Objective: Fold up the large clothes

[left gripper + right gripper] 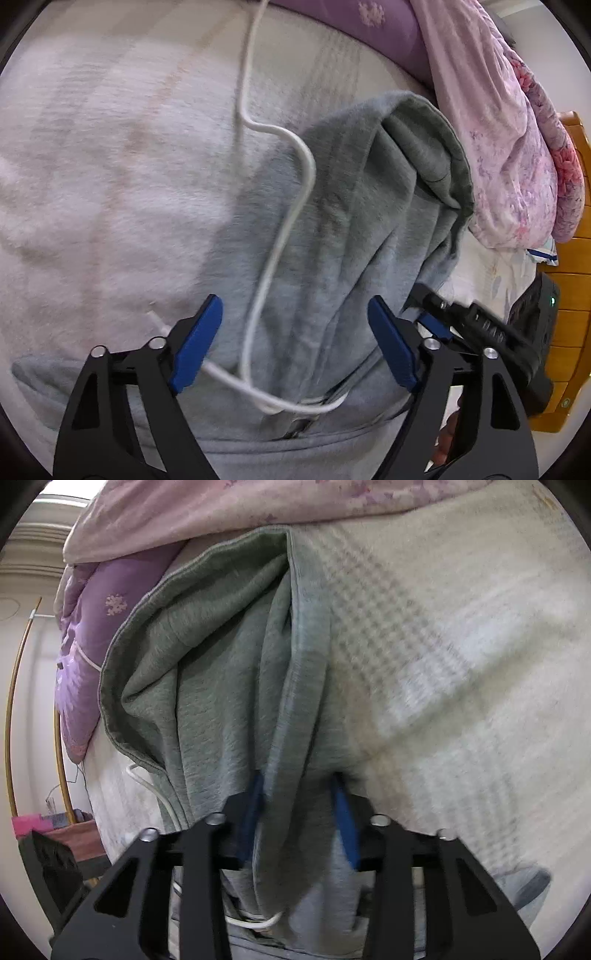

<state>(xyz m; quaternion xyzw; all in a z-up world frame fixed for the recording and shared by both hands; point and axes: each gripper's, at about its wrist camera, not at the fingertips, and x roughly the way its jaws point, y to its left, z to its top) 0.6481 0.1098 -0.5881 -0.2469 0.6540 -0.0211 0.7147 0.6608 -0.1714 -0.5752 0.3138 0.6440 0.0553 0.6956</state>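
Note:
A grey hoodie (332, 221) lies crumpled on a pale bed blanket (110, 166), its hood opening toward the far right. A white drawstring (306, 162) snakes across it. My left gripper (295, 339) hovers just above the hoodie, open, its blue pads wide apart and touching nothing. The drawstring and grey cloth lie below the gap. My right gripper (436, 321) shows at the hoodie's right edge. In the right wrist view the hoodie (221, 683) is bunched lengthwise. My right gripper (298, 812) is shut on a thick fold of it.
A pink floral quilt (517, 147) and a purple quilt (369, 22) are piled along the far side, close to the hood. A wooden bed frame (569, 295) borders the right. Past the bed's left edge stand a curved gold rail (14, 701) and a low table (74, 834).

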